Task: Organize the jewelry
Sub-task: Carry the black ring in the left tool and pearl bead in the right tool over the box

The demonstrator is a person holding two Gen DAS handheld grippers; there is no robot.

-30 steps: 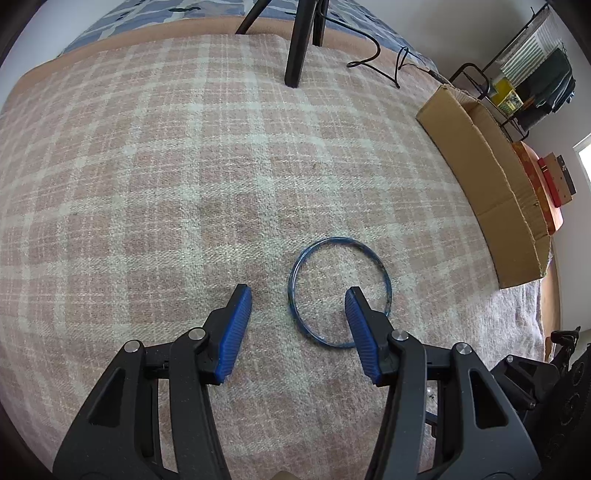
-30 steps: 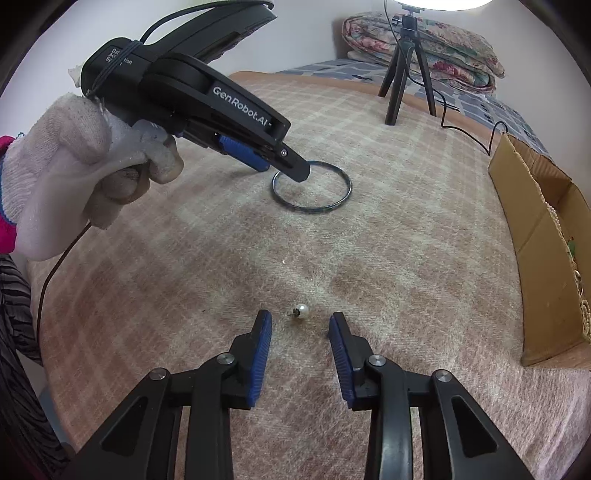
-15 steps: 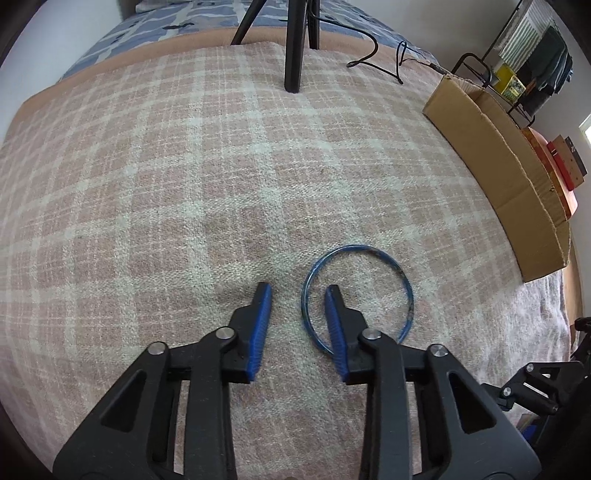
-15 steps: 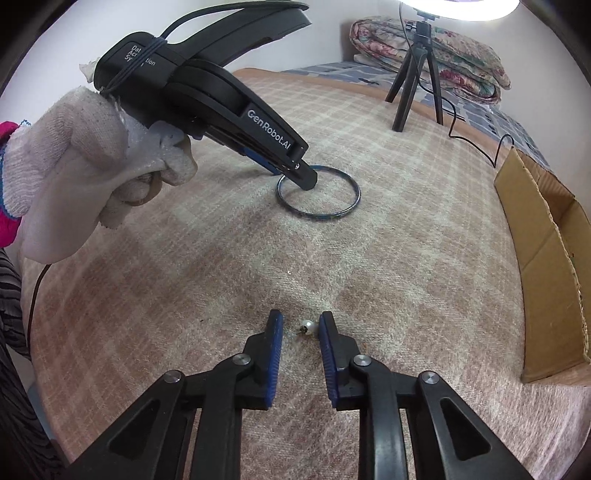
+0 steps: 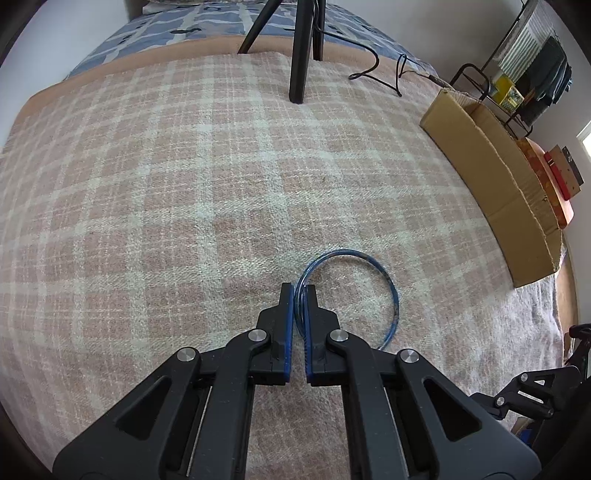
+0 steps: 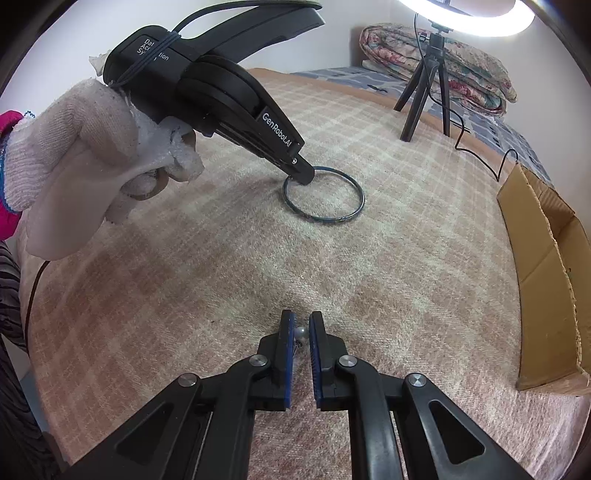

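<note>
A thin blue bangle lies flat on the pink plaid blanket. My left gripper is closing down on the bangle's near-left rim, and its blue pads press the rim between them. In the right wrist view the same bangle lies mid-blanket with the left gripper tip on its left edge, held by a white-gloved hand. My right gripper is closing on a small pearl stud, pinched between its pads just above the blanket.
An open cardboard box stands along the blanket's right edge, also seen as the box. At the far end, a black tripod carries a ring light with a trailing cable. A folded quilt lies behind the tripod.
Both grippers went from open to shut. The left jaws closed over the bangle's near-left rim. The right gripper moved forward around the pearl stud and pinched it.
</note>
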